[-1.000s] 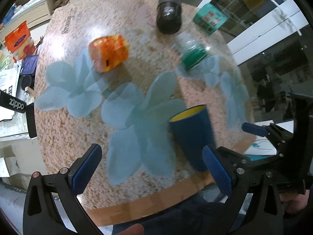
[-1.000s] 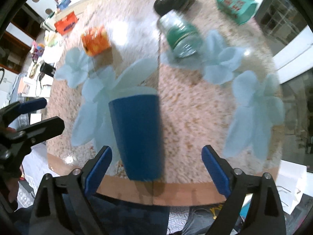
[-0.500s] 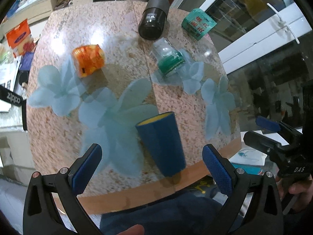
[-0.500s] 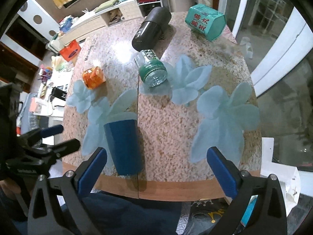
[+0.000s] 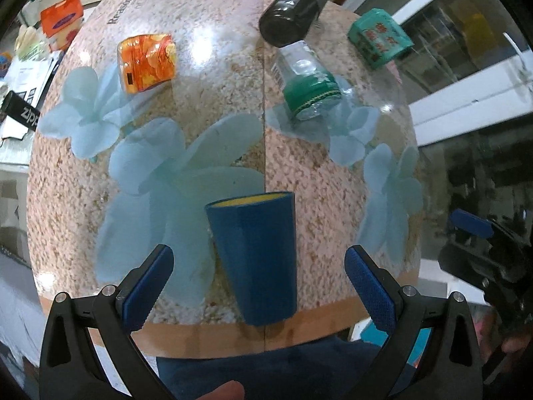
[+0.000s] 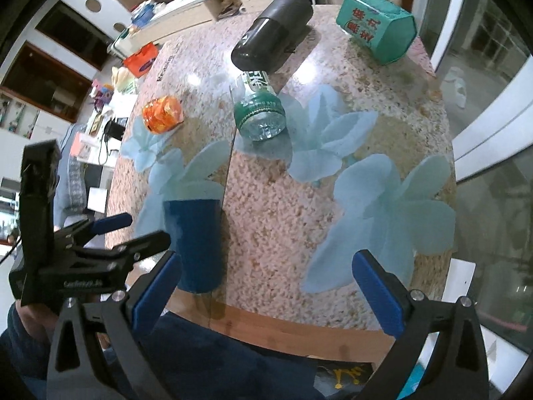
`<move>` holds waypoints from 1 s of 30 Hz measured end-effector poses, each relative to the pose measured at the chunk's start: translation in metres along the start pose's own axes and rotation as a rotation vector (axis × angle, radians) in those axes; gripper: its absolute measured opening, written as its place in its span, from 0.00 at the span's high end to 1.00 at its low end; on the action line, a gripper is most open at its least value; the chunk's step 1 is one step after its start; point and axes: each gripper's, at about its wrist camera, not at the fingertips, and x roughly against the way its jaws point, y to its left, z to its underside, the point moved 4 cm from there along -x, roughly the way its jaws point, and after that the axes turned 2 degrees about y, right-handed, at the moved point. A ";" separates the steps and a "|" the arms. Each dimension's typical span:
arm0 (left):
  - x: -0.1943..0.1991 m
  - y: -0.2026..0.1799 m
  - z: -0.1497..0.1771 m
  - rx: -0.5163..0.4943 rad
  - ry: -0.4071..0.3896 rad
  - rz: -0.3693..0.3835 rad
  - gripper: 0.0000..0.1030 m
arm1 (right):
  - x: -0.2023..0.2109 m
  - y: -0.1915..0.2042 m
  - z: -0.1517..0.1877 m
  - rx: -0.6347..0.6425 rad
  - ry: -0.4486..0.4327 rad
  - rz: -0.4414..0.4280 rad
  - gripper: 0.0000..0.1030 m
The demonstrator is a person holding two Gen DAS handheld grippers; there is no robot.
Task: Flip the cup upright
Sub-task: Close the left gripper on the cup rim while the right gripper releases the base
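- My left tool [image 5: 259,283] is spread wide, its blue pads either side of the cup [image 5: 256,260] without touching it.
- The cup stands upright near the front edge of the surface [image 5: 316,200], dark blue outside, yellow inside at the open rim.
- My right tool [image 6: 266,290] is spread wide too and holds nothing; the cup [image 6: 196,243] sits just beyond its left pad.
- From the right wrist view, my left tool [image 6: 110,233] shows at the cup's left side.
- Farther back on the flower-patterned surface lie a clear bottle with a green label [image 5: 308,83], a black cylinder [image 5: 293,10], a teal box [image 5: 379,41] and an orange packet [image 5: 146,61].
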 end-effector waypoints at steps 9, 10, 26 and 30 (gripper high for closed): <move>-0.045 0.004 -0.015 0.075 0.044 -0.066 0.00 | -0.019 -0.018 -0.007 0.016 0.068 -0.031 0.00; -0.050 0.004 -0.017 0.079 0.051 -0.073 0.00 | -0.020 -0.019 -0.008 0.021 0.074 -0.029 0.00; -0.098 0.017 -0.022 0.173 0.121 -0.118 0.18 | -0.034 -0.042 -0.015 0.031 0.128 -0.050 0.00; -0.099 0.011 -0.023 0.156 0.128 -0.118 0.24 | -0.035 -0.043 -0.015 0.029 0.127 -0.055 0.00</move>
